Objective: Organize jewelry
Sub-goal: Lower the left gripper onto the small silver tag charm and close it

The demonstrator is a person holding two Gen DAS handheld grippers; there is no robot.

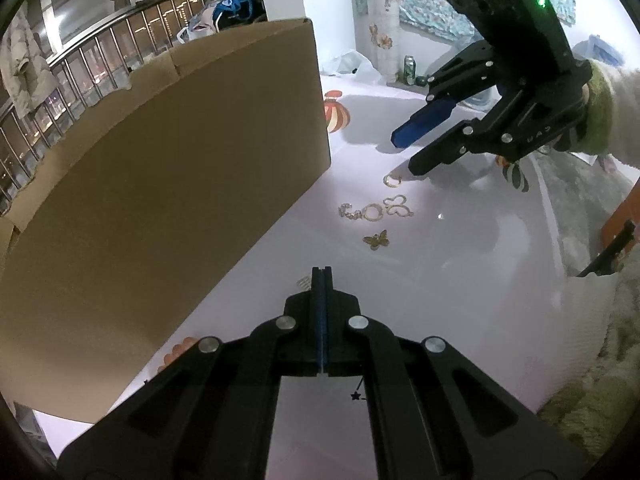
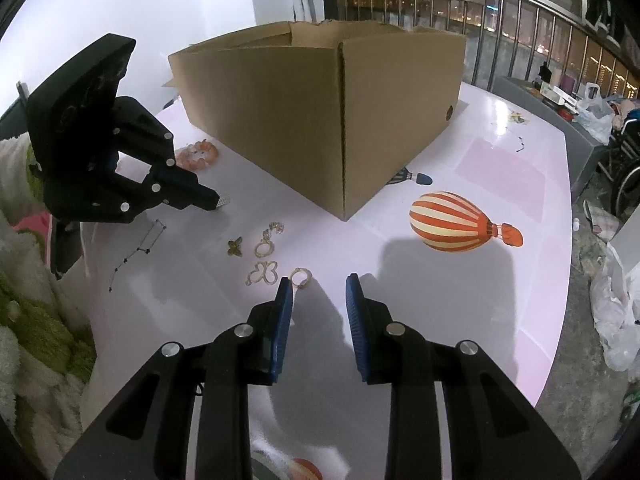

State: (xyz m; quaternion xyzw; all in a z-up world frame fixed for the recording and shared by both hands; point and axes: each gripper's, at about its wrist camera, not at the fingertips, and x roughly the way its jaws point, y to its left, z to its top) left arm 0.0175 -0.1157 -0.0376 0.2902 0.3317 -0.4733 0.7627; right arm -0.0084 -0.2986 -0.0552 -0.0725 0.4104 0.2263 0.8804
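Right wrist view shows the biggest thing first: the open brown cardboard box (image 2: 320,120) standing on my pale pink glossy table (image 2: 500,280), which carries orange-striped hot-air-balloon prints (image 2: 456,222). I judge the box to be where the jewelry goes. Beside its left wall lies a coral-pink bead bracelet (image 2: 199,155), and a thin dark star-link chain (image 2: 138,250) trails across the table near my fuzzy sleeve. Just in front of the box corner sits the small cluster: a silvery curled earring (image 2: 275,229), a pale gold ring (image 2: 264,249), a bronze butterfly charm (image 2: 235,247), a gold open-wire butterfly (image 2: 263,273) and a small gold hoop ring (image 2: 301,277). My left gripper (image 2: 216,202) is pressed fully together, and a small sparkly silver piece (image 2: 224,201) shows right at its tip; I cannot tell whether it is pinched there or only lying behind the fingers. My right gripper (image 2: 320,294) stands partly open with nothing between its blue pads, the left pad's tip just beside the hoop ring. For the step in hand, picking that hoop, I think I should shift left until the ring is centred between the pads, lower the tips flat to the slippery table, then close slowly so the ring does not skate away. I should lift straight up and clear the box wall before letting go.
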